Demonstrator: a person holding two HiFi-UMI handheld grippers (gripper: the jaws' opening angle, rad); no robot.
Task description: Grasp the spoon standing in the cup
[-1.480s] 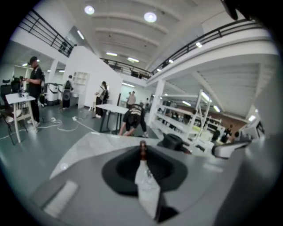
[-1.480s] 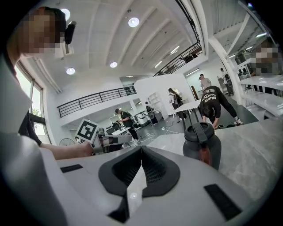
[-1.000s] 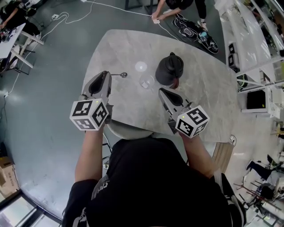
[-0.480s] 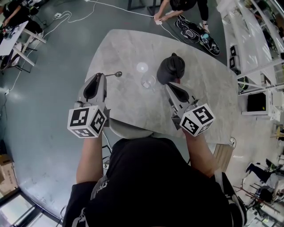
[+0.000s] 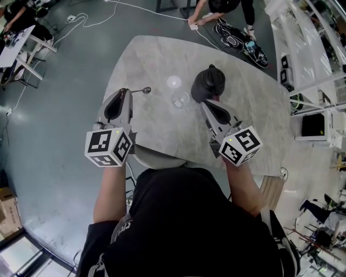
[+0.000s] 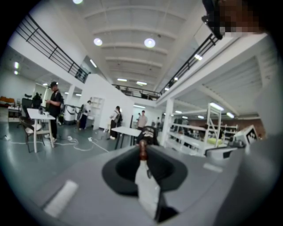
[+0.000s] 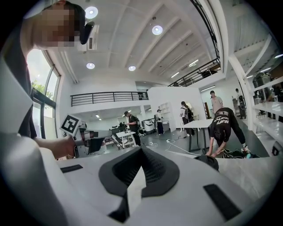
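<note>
A metal spoon [image 5: 141, 91] sticks out sideways over the left part of the round marble table [image 5: 151, 59], its bowl pointing right. My left gripper [image 5: 127, 92] is shut on its handle, and in the left gripper view a thin brownish end [image 6: 142, 151] shows between the closed jaws. The clear glass cup [image 5: 180, 99] stands empty at mid-table, about a hand's width to the right of the spoon. My right gripper [image 5: 205, 104] is shut and empty, with its tips just below the black kettle [image 5: 208, 84].
A clear round lid [image 5: 173, 81] lies behind the cup. The table's near edge runs just under both grippers, with a round stool [image 5: 157, 158] below it. Cables and a bending person [image 5: 216, 5] are on the floor beyond the far edge.
My right gripper has moved forward, closer to the kettle. My left gripper has hardly moved and keeps hold of the spoon.
</note>
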